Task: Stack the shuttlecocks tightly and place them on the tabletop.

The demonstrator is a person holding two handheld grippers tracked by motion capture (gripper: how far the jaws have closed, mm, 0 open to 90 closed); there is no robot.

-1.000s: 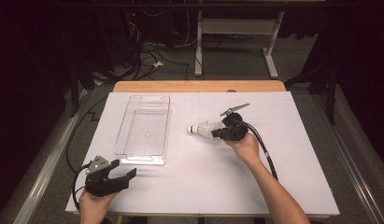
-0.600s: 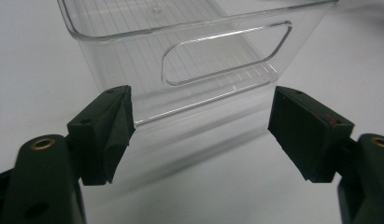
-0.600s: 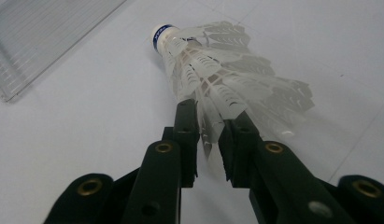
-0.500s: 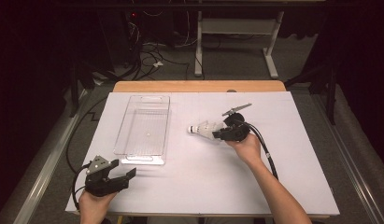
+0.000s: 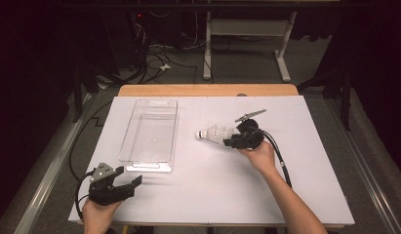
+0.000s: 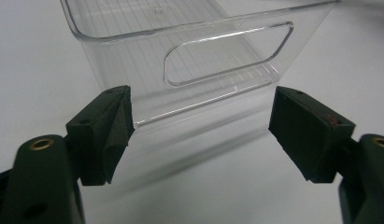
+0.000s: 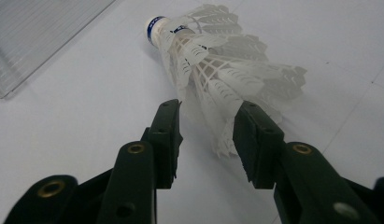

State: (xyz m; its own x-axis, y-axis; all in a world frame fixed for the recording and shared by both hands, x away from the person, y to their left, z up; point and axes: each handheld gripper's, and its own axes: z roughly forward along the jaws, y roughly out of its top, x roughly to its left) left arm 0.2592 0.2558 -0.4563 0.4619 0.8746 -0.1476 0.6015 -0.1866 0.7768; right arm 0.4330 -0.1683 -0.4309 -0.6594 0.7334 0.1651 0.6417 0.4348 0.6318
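A white feather shuttlecock [image 5: 215,133] lies on its side on the white sheet [image 5: 208,195] that covers the table, to the right of the clear plastic bin [image 5: 150,134] and apart from it, with its cork tip pointing toward the bin. In the right gripper view the shuttlecock [image 7: 217,70] shows a blue band around the cork, and its feather skirt reaches back between the two black jaws, which stand a little apart on either side of the skirt's rim; whether their pads press the feathers I cannot tell, though the skirt looks unsquashed. The right gripper [image 5: 233,140], held in the person's right hand [image 5: 259,155], sits just right of the shuttlecock and farther from the bin, with a grey plate above it and a black cable trailing from it toward the near edge of the table. The bin is a long transparent tray with ribbed floor, empty, lying lengthwise from the near side toward the far side of the table. In the left gripper view its near end wall [image 6: 199,60] with an oval handle cutout stands just beyond the jaws. The left gripper [image 5: 130,179] rests near the bin's near left corner, close to the front edge of the sheet, gripped by the left hand [image 5: 98,214], its jaws spread wide with nothing between them.
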